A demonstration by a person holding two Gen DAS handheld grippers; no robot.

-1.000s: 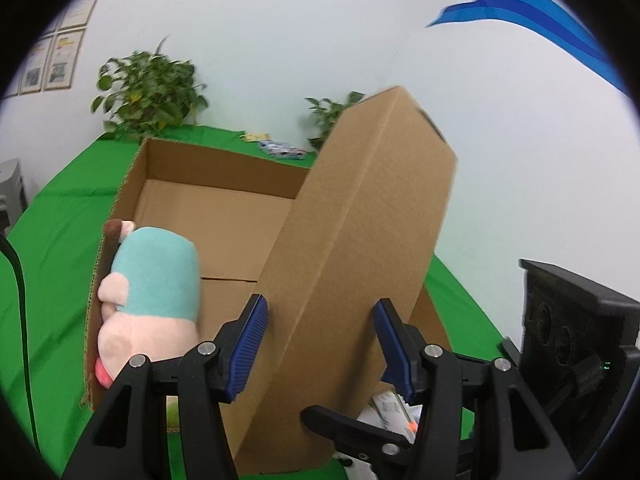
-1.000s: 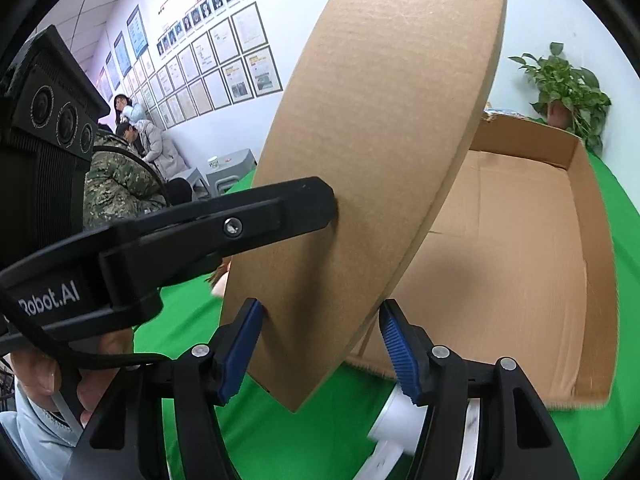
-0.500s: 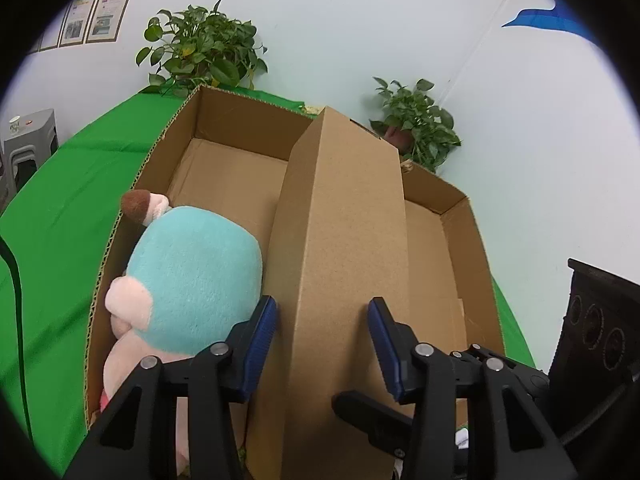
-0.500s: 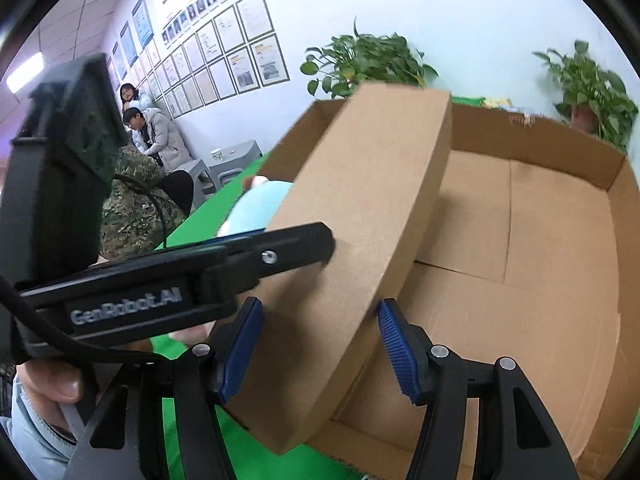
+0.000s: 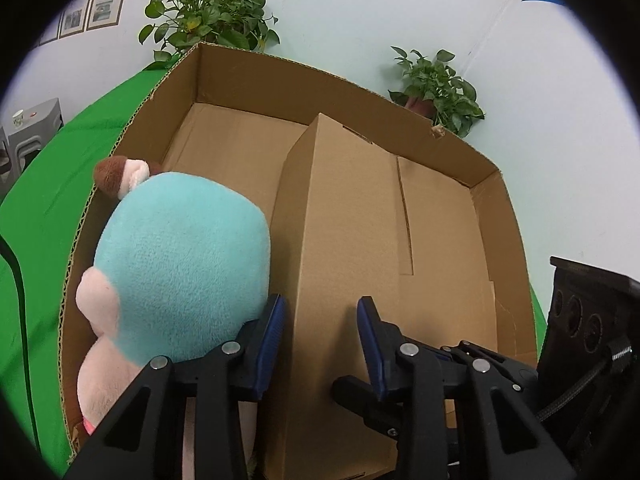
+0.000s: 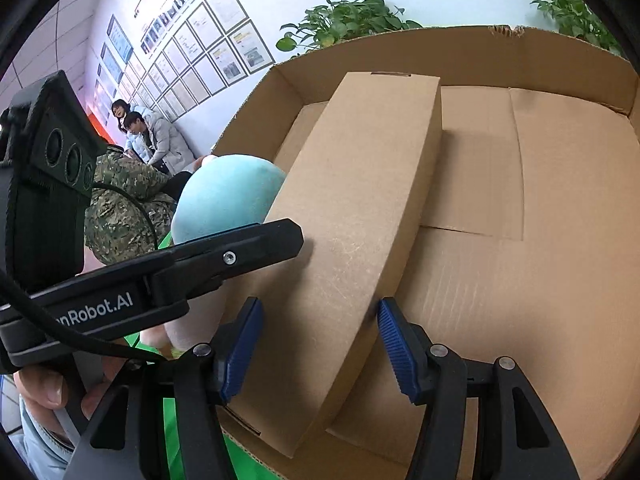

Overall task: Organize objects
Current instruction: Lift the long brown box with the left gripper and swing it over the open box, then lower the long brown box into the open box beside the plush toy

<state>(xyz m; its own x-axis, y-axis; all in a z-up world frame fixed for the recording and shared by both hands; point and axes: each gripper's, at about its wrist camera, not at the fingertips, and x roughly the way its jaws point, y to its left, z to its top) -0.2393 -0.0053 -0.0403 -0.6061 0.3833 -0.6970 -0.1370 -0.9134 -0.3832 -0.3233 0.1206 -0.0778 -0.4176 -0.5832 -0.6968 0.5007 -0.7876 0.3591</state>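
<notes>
Plush toy [image 5: 176, 264]: lower body hid behind left gripper [image 5: 320, 340] arms, face not visible; small carton [image 6: 352, 240]: near end cut by frame bottom in left view; big box [image 5: 500, 216]: near wall hid; framed wall docs [image 6: 192, 52] too small to read.

left gripper [image 5: 322, 334]: black plastic frame, silver screws, black braided cable
right gripper [image 6: 320, 344]: black frame, silver screws at the joints
fingers [image 5: 370, 344]: ribbed blue pads on black arms
marking: white lettering "nRobot.AI" on left gripper's side, start hidden
camera block: black housing, three round lenses
hand [image 6: 44, 394]: pale blue sleeve
</notes>
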